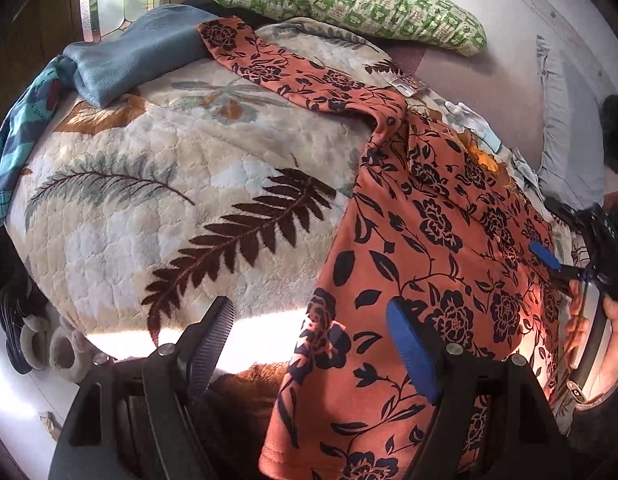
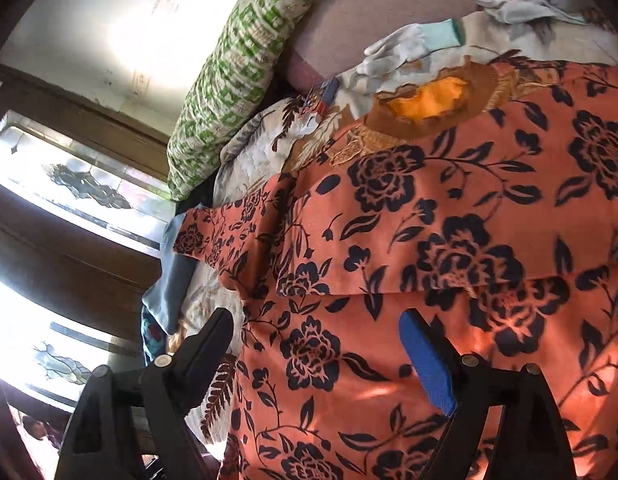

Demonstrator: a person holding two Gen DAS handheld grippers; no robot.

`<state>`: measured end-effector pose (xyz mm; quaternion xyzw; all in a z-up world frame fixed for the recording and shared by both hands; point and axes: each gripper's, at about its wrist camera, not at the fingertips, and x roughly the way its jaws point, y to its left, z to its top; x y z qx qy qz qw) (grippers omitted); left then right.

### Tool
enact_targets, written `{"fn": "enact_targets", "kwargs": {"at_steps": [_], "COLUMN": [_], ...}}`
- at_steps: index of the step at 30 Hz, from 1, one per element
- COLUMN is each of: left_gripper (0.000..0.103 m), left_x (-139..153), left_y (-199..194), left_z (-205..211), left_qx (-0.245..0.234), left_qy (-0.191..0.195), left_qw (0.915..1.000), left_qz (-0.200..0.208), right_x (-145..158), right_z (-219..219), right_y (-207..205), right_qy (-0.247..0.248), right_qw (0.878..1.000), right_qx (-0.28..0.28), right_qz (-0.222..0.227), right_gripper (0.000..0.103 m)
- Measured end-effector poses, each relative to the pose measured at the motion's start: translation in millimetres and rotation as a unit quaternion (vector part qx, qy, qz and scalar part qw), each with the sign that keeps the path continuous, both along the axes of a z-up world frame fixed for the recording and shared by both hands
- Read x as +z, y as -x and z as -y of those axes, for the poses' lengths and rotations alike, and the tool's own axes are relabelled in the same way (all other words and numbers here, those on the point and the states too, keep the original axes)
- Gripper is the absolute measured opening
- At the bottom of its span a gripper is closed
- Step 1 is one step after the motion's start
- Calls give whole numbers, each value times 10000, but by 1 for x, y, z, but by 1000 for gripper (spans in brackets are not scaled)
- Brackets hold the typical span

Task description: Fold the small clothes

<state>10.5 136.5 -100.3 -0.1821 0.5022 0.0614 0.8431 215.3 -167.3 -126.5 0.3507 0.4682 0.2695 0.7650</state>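
An orange top with dark floral print (image 1: 437,248) lies spread on a fern-patterned blanket (image 1: 157,184), one sleeve (image 1: 277,68) stretched out to the far left. Its collar (image 2: 433,104) shows in the right wrist view, where the top (image 2: 449,280) fills the frame. My left gripper (image 1: 313,344) is open and empty, hovering over the top's lower left hem. My right gripper (image 2: 321,344) is open and empty above the top's body; it also shows at the right edge of the left wrist view (image 1: 549,258), held by a hand.
A green patterned pillow (image 1: 349,0) lies at the back. A blue-grey garment (image 1: 129,64) and a striped teal cloth (image 1: 21,140) lie at the blanket's left end. White gloves (image 2: 405,46) lie beyond the collar. Slippers (image 1: 49,344) sit on the floor.
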Motion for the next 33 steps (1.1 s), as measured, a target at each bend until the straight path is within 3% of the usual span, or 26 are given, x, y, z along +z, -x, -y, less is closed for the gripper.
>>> {"fn": "enact_targets", "kwargs": {"at_steps": [5,7,14,17,19,20,22,24,25,26,27,28,31,33], "left_gripper": [79,79,79,79,79,81,83,83,83,83,83,83,86,88], "left_x": [1,2,-14,-29,-62,-72,-65,-54,-43,-29,-15,-1,23,21], "left_y": [-68,-103,-207,-234,-253,-256,-255,-251,-245,-235,-223,-212,-191,-186], "left_z": [43,57,80,98,103,105,115,117,110,100,85,67,-10,-78], "left_qx": [-636,-840,-687,-885,-972,-989,-1083,-1190,-1198,-1170,-1110,-1012,-303,477], "left_qy": [-44,112,696,128,-327,-532,-988,-953,-783,-621,-509,-445,-205,335], "left_qw": [9979,9962,9951,9959,9930,9914,9882,9872,9892,9912,9924,9931,9961,9946], "left_qz": [148,195,163,97,-586,-669,-445,-478,-330,-82,181,390,801,863], "right_x": [6,1,-12,-12,-6,-3,-3,-20,-35,-53,-66,-62,-30,-12], "right_z": [117,148,192,197,197,199,201,203,203,205,208,211,209,205], "right_y": [22,22,47,56,51,45,26,-2,-16,-26,-29,-24,7,37], "right_qy": [35,50,58,-37,-58,-47,-242,-579,-428,94,76,-113,17,316], "right_qw": [9934,9896,9872,9886,9904,9908,9908,9899,9900,9849,9803,9798,9849,9867], "right_qx": [-1135,-1415,-1570,-1500,-1379,-1349,-1324,-1291,-1302,-1519,-1626,-1740,-1676,-1593], "right_qz": [-148,-244,-274,-148,9,92,169,-49,-323,-825,-1119,-975,-438,-73], "right_gripper": [89,89,89,89,89,89,89,90,90,89,87,87,88,88]}}
